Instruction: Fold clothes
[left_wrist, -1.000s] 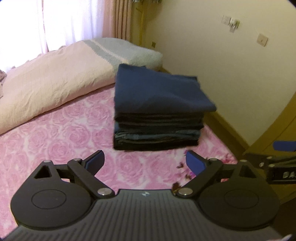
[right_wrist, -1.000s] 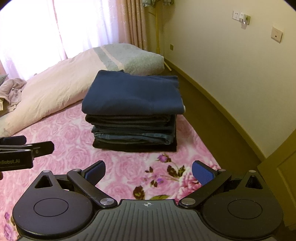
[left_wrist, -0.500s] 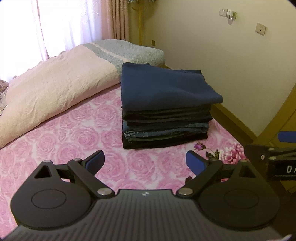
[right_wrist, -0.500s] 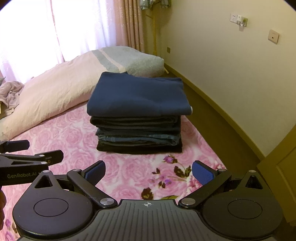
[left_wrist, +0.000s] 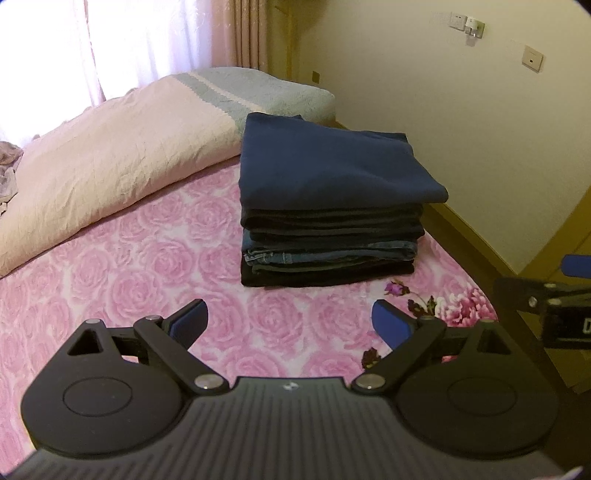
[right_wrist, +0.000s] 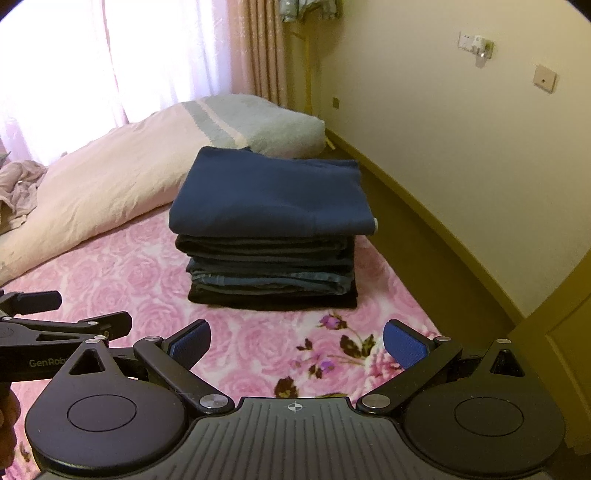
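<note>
A stack of folded clothes (left_wrist: 328, 206) sits on the pink rose-patterned bed (left_wrist: 129, 266), with a navy garment on top and dark jeans below. It also shows in the right wrist view (right_wrist: 273, 229). My left gripper (left_wrist: 290, 323) is open and empty, hovering over the bed in front of the stack. My right gripper (right_wrist: 297, 341) is open and empty, also in front of the stack. The left gripper shows at the left edge of the right wrist view (right_wrist: 55, 328), and the right gripper at the right edge of the left wrist view (left_wrist: 546, 299).
A cream quilt (left_wrist: 110, 162) with a blue-grey end lies along the far side of the bed. A crumpled pinkish garment (right_wrist: 18, 188) lies at far left. The bed's right edge drops to the floor by the wall (right_wrist: 461, 147). Curtains hang behind.
Both grippers have swung slightly; the stack now sits more centred in each view and a bit closer. Both stay open and empty.
</note>
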